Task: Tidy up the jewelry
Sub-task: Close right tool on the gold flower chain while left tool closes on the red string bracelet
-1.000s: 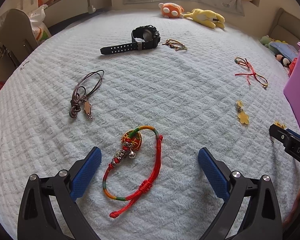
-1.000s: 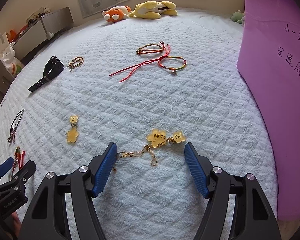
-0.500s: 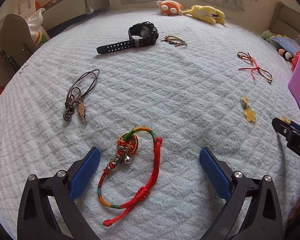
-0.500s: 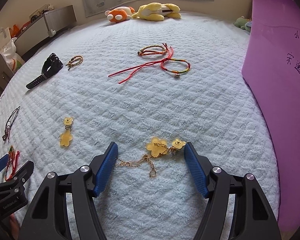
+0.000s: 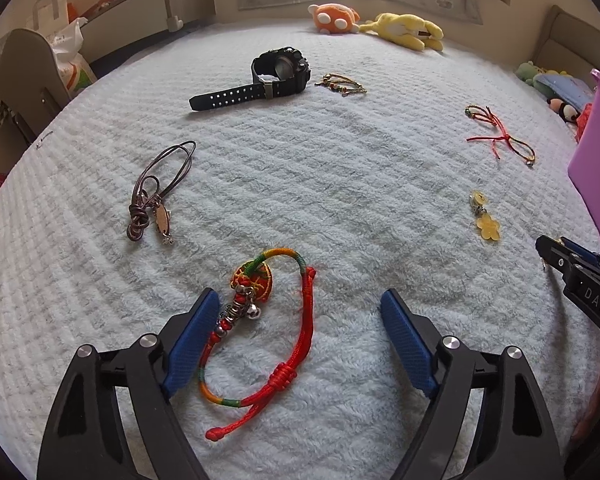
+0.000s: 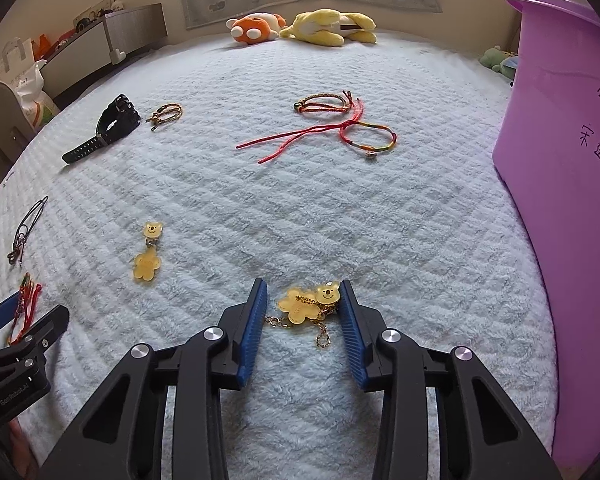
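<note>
Left gripper (image 5: 300, 332): jaws spread, straddling red braided bracelet (image 5: 296, 344) on bed (image 5: 300, 168). Right gripper (image 6: 303, 320): jaws part-closed around yellow bear charm chain (image 6: 306, 306), right pad touching.

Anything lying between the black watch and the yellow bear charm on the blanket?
No. In the right wrist view the stretch from the black watch to the yellow bear charm is bare blanket.

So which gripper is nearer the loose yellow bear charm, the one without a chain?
Right. The right gripper sits just right of the loose yellow bear charm, its fingers around the chained one. The left gripper is farther left, at the red bracelet.
</note>
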